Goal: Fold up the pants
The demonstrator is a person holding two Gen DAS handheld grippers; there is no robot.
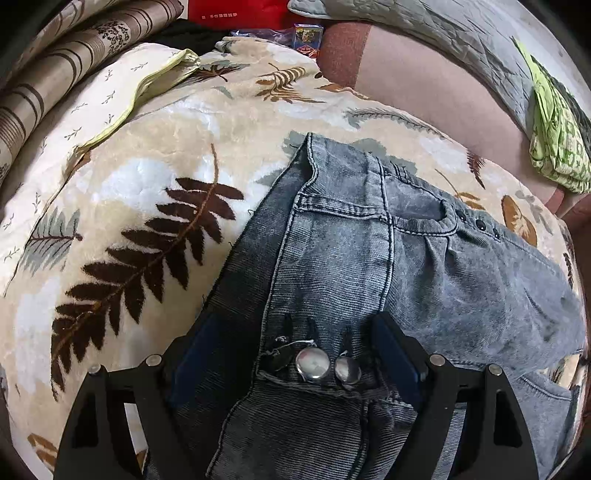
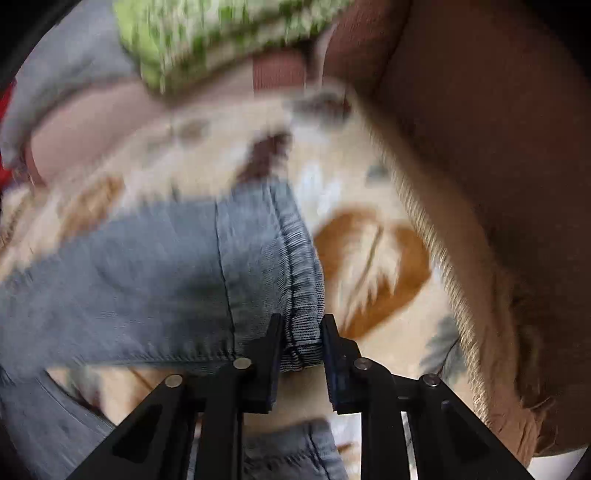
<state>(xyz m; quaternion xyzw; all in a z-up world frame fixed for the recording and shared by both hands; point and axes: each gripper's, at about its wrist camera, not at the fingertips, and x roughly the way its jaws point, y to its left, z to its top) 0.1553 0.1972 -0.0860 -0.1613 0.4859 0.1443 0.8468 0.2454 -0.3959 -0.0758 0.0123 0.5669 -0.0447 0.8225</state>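
Grey-blue washed jeans [image 1: 351, 258] lie on a cream leaf-print blanket [image 1: 147, 206]. In the left wrist view my left gripper [image 1: 295, 328] is open, its fingers set wide on either side of the waistband and its two metal buttons [image 1: 312, 364]. In the blurred right wrist view my right gripper [image 2: 302, 325] is shut on the ribbed cuff [image 2: 299, 280] of one trouser leg, held a little above the blanket [image 2: 369, 258]. The other leg [image 2: 288, 454] shows below the fingers.
A striped brown bedding roll [image 1: 55, 81] and a pale cloth [image 1: 110, 92] lie at the left. A pink sofa cushion [image 1: 424, 88], a grey quilt [image 1: 424, 26] and green patterned fabric [image 1: 557, 144] sit behind. A small box [image 1: 308, 38] stands at the back.
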